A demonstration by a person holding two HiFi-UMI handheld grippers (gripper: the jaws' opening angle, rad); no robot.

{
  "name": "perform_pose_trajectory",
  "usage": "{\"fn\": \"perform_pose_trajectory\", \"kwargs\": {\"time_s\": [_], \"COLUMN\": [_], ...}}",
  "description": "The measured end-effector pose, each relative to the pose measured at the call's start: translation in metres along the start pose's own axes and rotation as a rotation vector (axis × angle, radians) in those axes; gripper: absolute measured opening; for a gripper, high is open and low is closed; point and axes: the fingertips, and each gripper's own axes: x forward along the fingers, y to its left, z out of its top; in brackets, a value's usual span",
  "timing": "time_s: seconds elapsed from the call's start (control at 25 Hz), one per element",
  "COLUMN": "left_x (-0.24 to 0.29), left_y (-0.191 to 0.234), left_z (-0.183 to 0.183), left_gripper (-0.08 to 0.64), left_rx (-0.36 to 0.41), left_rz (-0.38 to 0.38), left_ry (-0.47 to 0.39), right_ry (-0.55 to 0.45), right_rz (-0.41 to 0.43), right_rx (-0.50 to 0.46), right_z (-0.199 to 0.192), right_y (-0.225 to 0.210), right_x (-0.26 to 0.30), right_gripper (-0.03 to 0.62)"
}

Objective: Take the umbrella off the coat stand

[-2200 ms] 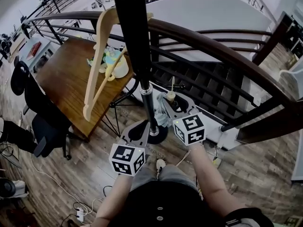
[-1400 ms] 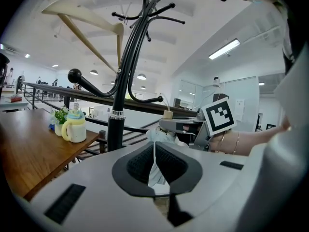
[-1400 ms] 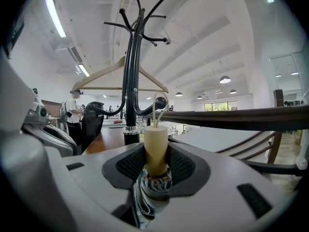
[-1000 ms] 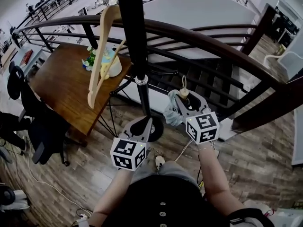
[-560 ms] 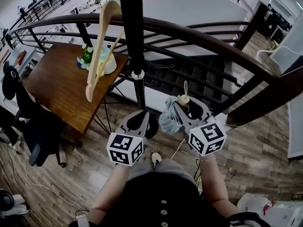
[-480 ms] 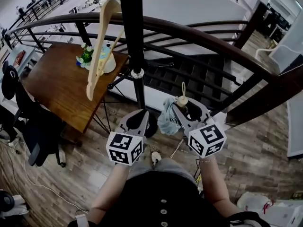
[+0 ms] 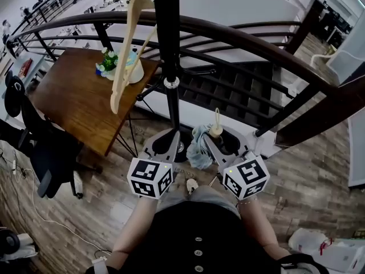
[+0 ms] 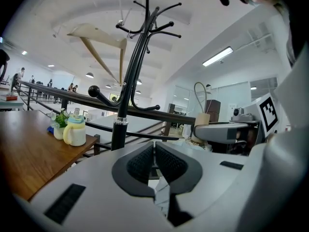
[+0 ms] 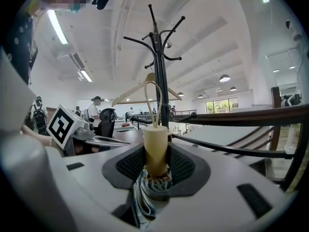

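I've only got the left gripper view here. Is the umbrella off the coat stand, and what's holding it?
Observer: Yes. The right gripper view shows the right gripper shut on the umbrella, pads on its beige handle.
Operator: Is it caught on anything?
Observer: No. From the head view its loop stands free, apart from the coat stand.
Operator: Anything dangling?
Observer: The folded canopy hangs below the jaws, between the right gripper and the left gripper.

Wood flr [image 7: 319, 181], desk [image 7: 68, 96], stair railing [image 7: 256, 44]

Left gripper [image 7: 170, 135] jaws together, right gripper [image 7: 219, 137] clamped
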Motion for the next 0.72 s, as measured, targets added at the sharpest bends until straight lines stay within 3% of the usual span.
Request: {"fn": "perform_pose_trajectory", "kwargs": {"time_s": [0.32, 0.72], "left_x": [-0.004, -0.003], "left_y": [0.006, 0.008], "left_z": [-0.012, -0.014], "left_gripper": [0.023, 0.023], "left_rx": [-0.023, -0.023], "left_rz": [0.006, 0.0], "left_ry": [0.028, 0.042], "right_ry": [0.014, 0.03], "right_rz": [0.048, 0.049], "right_rx": [-0.024, -0.019], "right_z": [-0.004, -0.005], "right_y": [0.022, 0.021], "right_x": [0.008, 0.014], "right_gripper": [0.146, 0.146]}}
